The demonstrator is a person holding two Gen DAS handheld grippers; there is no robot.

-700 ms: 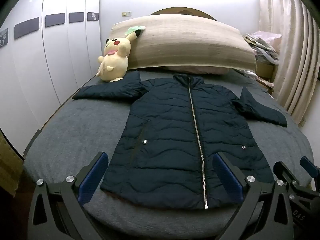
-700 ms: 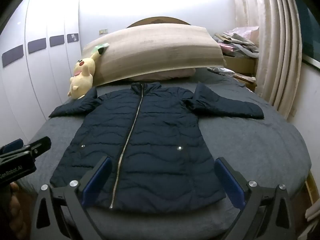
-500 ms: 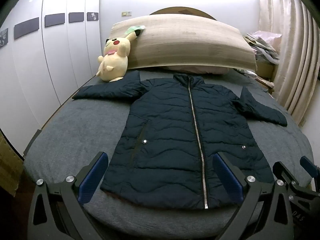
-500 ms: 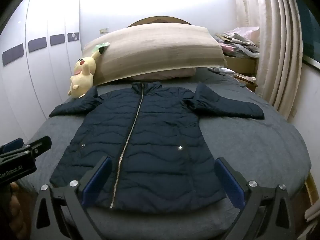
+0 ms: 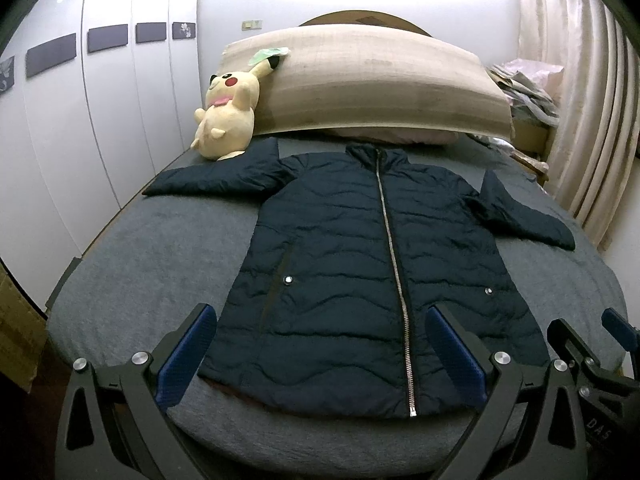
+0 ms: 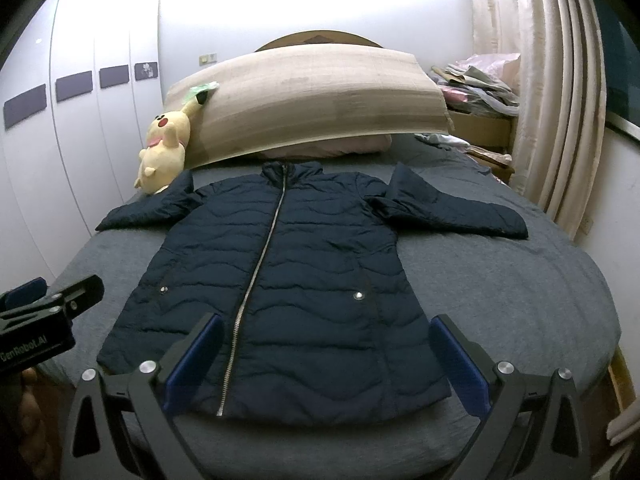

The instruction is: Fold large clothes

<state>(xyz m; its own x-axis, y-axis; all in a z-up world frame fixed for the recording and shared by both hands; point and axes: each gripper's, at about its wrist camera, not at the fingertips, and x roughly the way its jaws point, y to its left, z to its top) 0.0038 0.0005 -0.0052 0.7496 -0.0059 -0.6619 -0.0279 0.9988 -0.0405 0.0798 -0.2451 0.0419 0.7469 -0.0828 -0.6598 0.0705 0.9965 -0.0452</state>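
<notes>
A dark navy quilted jacket (image 5: 360,272) (image 6: 280,272) lies flat and zipped on the grey bed (image 5: 132,280) (image 6: 520,292), collar toward the headboard, both sleeves spread out sideways. My left gripper (image 5: 320,352) hovers wide open over the jacket's hem at the foot of the bed, nothing between its blue pads (image 5: 188,356). My right gripper (image 6: 324,360) is likewise wide open above the hem, holding nothing. In the left wrist view part of the right gripper shows at the lower right; in the right wrist view the left one shows at the left edge.
A yellow plush toy (image 5: 228,116) (image 6: 164,148) leans on the large beige bolster (image 5: 372,84) (image 6: 312,96) at the head. White wardrobe doors (image 5: 80,128) line the left side. Curtains (image 6: 560,100) and a pile of clutter (image 6: 480,84) stand on the right.
</notes>
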